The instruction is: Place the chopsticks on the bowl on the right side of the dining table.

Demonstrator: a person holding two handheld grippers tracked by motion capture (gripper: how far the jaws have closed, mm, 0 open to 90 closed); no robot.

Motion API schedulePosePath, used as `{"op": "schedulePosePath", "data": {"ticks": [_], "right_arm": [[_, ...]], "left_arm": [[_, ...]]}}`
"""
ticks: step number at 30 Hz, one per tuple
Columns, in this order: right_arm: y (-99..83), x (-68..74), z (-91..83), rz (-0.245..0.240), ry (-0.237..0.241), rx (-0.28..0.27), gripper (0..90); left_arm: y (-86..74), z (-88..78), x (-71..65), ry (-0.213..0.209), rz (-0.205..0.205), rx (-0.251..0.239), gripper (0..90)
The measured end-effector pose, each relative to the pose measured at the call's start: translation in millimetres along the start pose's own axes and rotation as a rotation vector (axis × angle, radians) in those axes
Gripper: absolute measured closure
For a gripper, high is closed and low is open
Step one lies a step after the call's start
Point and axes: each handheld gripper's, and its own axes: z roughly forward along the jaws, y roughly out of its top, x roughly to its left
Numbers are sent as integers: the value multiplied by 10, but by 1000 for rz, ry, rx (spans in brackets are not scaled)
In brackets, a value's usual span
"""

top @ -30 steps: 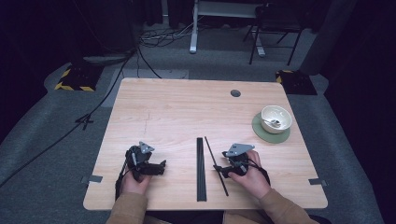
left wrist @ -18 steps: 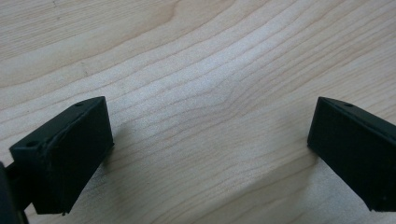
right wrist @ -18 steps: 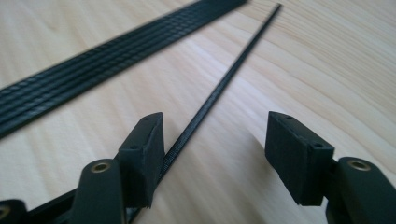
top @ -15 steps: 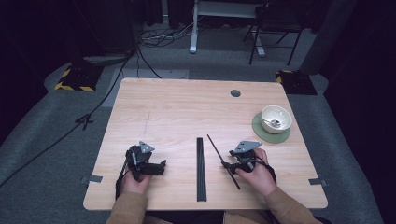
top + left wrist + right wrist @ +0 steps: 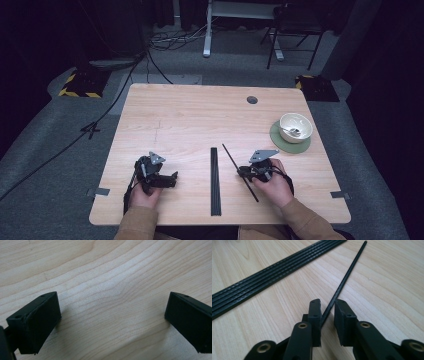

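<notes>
Rod (image 5: 231, 157): a thin black stick lying on the table (image 5: 190, 115), right of centre, its long axis slanted so the far tip leans toward the middle and the near end runs under the right hand.

The left gripper (image 5: 172, 179) rests on the wood well to the left, with its jaws spread wide and nothing between them; in the left gripper view (image 5: 112, 320) there is bare pale grain between two blocky matt black pads.

In the middle is a bundle (image 5: 214, 180) of flat black strips. They lie side by side and straight, pointing away from the person, and the rod is close beside them but apart.

The right gripper (image 5: 242, 172) is much the nearer one. Its jaws straddle the rod (image 5: 347, 272), which runs forward and away along the gripper's own line. The jaws have just been closing on it (right gripper view (image 5: 327, 307)); the rod sits against one pad, with a sliver of gap at the other, so I judge it not yet clamped.

Far right is a glossy cream bowl (image 5: 295, 127) with a spoon (image 5: 292, 132) in it, on a round green mat (image 5: 285, 145).
</notes>
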Motion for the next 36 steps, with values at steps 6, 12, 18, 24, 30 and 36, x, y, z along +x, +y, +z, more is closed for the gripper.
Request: {"op": "schedulePosePath", "data": {"ticks": [6,12,18,24,30,36], "right_arm": [[-31,-141,-60,43,-32,11,816],[-63,-227,-109,70,-52,20,845],[-72,-251,-125,91,-55,22,855],[-94,-305,-159,115,-83,20,862],[-86,-327,-241,119,-89,-4,862],[-51,-333,-384,109,-91,-30,862]], "left_arm": [[-1,-6,1,1,5,7,7],[-1,-5,-1,1,2,5,7],[0,-7,1,1,4,7,7],[0,-7,2,1,7,7,6],[0,-7,1,2,5,7,7],[0,-7,2,2,6,7,6]]}}
